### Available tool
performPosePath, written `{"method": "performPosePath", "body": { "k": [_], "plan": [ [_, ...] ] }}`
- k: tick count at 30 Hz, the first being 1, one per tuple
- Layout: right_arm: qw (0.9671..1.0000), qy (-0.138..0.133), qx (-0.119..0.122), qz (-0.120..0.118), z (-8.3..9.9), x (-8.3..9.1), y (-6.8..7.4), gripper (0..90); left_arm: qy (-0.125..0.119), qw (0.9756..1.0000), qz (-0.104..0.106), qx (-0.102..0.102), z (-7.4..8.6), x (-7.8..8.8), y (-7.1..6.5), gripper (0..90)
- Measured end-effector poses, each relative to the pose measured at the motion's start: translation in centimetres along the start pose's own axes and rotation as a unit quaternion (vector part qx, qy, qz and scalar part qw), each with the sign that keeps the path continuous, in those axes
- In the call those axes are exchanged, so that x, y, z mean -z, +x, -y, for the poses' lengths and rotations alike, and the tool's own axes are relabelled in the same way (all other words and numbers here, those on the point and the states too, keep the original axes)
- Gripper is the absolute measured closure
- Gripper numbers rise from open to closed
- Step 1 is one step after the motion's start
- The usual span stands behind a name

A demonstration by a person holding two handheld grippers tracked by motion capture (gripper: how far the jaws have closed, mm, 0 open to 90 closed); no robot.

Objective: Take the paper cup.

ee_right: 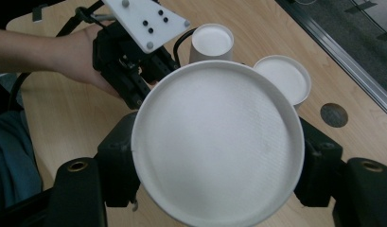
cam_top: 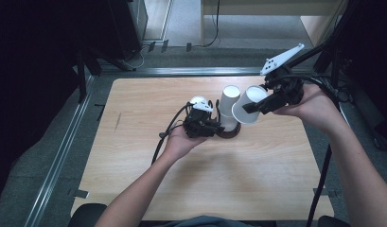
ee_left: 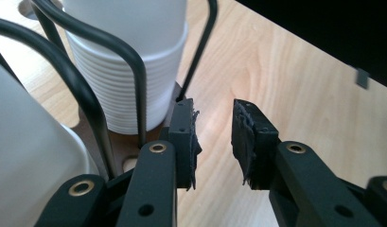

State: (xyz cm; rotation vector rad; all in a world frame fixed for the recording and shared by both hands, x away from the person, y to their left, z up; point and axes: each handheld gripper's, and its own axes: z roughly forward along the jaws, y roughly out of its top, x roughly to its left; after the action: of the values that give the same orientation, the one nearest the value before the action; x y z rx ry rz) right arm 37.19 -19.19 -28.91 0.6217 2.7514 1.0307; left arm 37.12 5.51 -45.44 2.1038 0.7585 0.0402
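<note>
A dark round cup rack (cam_top: pixel 230 134) with black wire loops (ee_left: pixel 134 66) stands mid-table and holds stacks of upturned white paper cups (cam_top: pixel 229 100). My left gripper (cam_top: pixel 217 126) lies low at the rack's left side. In the left gripper view its jaws (ee_left: pixel 215 118) are open on bare wood, next to a ribbed cup stack (ee_left: pixel 129 61). Right of the rack and above the table, my right gripper (cam_top: pixel 260 105) is shut on a single white paper cup (cam_top: pixel 248 107) that is tilted on its side. The held cup's (ee_right: pixel 215 142) base faces the right gripper view's camera, with two stack tops (ee_right: pixel 211 40) behind it.
The wooden table (cam_top: pixel 191 179) has free room in front and at the left. A dark round disc (ee_right: pixel 334 115) sits in the tabletop near the stacks. A metal floor rail (cam_top: pixel 58 156) runs along the left, and black stands and cables crowd the far right (cam_top: pixel 333 56).
</note>
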Motion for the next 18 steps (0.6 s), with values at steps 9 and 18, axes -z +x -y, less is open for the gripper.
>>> {"method": "performPosePath", "body": {
  "k": [9, 18],
  "plan": [
    [0.9996, -0.006, 0.014, -0.024, 2.0, -1.8, 1.3, 30.7, 0.007, 0.9993, 0.029, -0.022, 0.9, 1.8, -0.5, 63.4],
    [0.9986, -0.006, 0.012, -0.050, 3.8, -4.6, 1.9, 30.8, 0.015, 0.9984, 0.034, -0.043, 2.5, 2.7, -0.3, 60.2]
  ]
}}
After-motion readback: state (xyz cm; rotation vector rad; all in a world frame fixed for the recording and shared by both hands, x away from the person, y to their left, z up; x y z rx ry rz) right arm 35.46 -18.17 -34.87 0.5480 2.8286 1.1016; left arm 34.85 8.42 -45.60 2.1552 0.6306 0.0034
